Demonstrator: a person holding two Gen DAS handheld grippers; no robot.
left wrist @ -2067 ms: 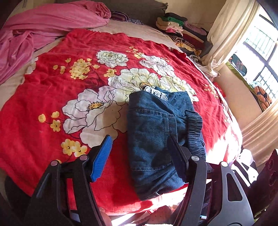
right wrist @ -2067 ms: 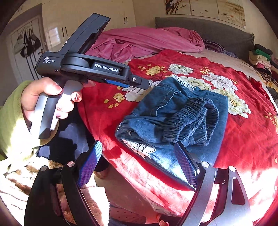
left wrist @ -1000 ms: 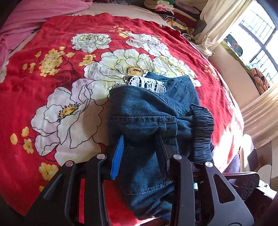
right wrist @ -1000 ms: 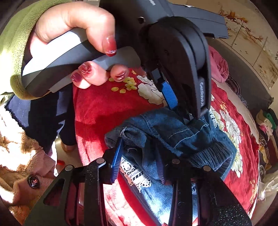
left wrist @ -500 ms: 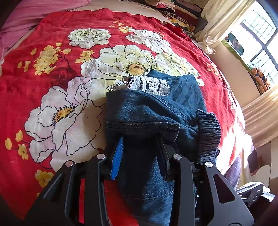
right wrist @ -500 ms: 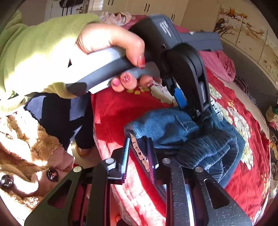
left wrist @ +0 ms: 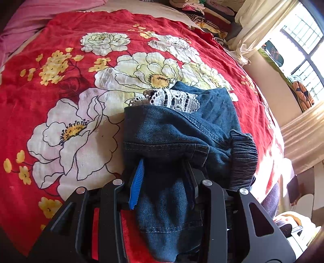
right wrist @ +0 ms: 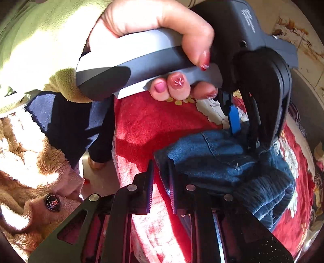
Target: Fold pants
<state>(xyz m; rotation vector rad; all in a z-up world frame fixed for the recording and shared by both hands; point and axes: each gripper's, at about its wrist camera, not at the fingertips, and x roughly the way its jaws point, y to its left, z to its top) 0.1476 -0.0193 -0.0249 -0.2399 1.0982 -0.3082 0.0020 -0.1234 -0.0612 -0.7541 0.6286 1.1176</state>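
Folded blue denim pants (left wrist: 178,129) with white lace trim (left wrist: 174,100) and a gathered elastic waistband (left wrist: 243,157) lie on a red floral bedspread (left wrist: 60,85). My left gripper (left wrist: 164,178) is shut on the near fold of the pants, denim bunched between its fingers. In the right wrist view the pants (right wrist: 218,157) sit at the bed's near edge. My right gripper (right wrist: 161,178) is nearly closed on the pants' left corner edge. The left gripper (right wrist: 243,129) shows there too, held by a hand and clamped on the denim.
A pink blanket (left wrist: 40,22) lies at the bed's far left. A stack of folded clothes (left wrist: 202,8) sits at the far right near curtains and a window (left wrist: 303,46). The person's green sleeve (right wrist: 40,50) and furry slippers (right wrist: 30,172) are left of the bed edge.
Both grippers came down onto the folded pants and closed on them. The near fold has been lifted and pushed slightly farther over the stack.
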